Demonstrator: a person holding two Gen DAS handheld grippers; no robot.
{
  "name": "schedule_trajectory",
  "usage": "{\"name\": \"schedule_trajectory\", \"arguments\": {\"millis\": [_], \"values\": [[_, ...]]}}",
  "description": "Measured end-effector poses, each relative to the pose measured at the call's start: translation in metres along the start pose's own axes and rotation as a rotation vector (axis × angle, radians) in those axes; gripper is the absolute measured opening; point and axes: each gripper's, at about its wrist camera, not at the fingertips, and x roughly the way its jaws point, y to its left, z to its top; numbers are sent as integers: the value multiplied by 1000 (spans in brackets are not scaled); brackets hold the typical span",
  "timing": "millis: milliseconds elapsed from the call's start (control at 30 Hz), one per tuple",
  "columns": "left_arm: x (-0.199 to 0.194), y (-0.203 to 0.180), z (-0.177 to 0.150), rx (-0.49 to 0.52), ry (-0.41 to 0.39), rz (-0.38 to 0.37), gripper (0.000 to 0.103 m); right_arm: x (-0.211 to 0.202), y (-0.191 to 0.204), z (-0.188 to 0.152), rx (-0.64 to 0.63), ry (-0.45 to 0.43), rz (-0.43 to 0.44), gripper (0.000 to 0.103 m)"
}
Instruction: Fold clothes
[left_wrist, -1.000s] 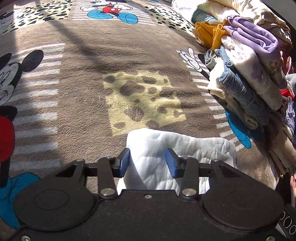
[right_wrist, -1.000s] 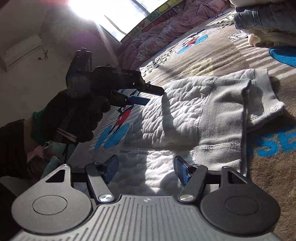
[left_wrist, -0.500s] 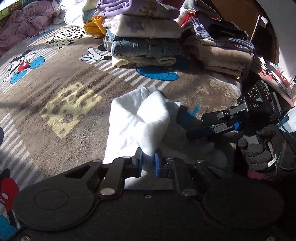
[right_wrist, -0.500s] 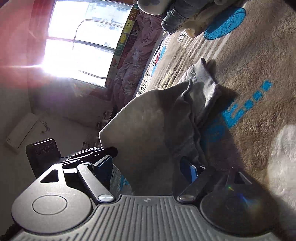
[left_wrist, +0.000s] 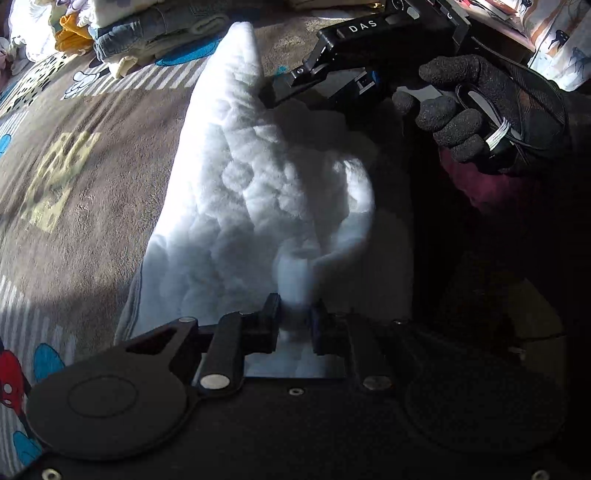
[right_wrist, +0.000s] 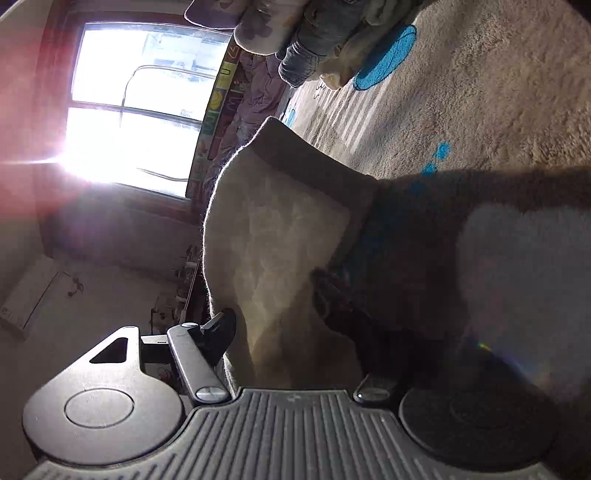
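Both tongs (left_wrist: 295, 314) (right_wrist: 295, 343) hold white garment (left_wrist: 236, 192) between their fingers.

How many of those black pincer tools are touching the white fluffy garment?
2. The left gripper pinches a fold at the white garment's near edge; the right gripper, in a gloved hand, meets its far side, though contact there is shadowed.
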Motion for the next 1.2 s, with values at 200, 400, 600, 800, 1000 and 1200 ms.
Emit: {"name": "schedule_trajectory", "arguments": {"millis": [200,400,600,800,1000,1200], "values": [[-39,9,28,-58,-122,44,51,-4,4,-11,-70,3,-62,46],[-35,10,93,-152,-222,190,50,-8,20,-26,-240,6,-145,44],[-2,-9,166,-145,-219,286,50,-13,31,-37,-359,1,-195,44],[39,-7,211,-196,-100,395,50,-14,33,-33,-390,3,-203,44],[39,11,192,-213,-55,465,13,-13,31,-22,-383,8,-190,43],[-30,34,136,-350,-129,530,9,7,39,-11,-361,-1,-196,43]]}}
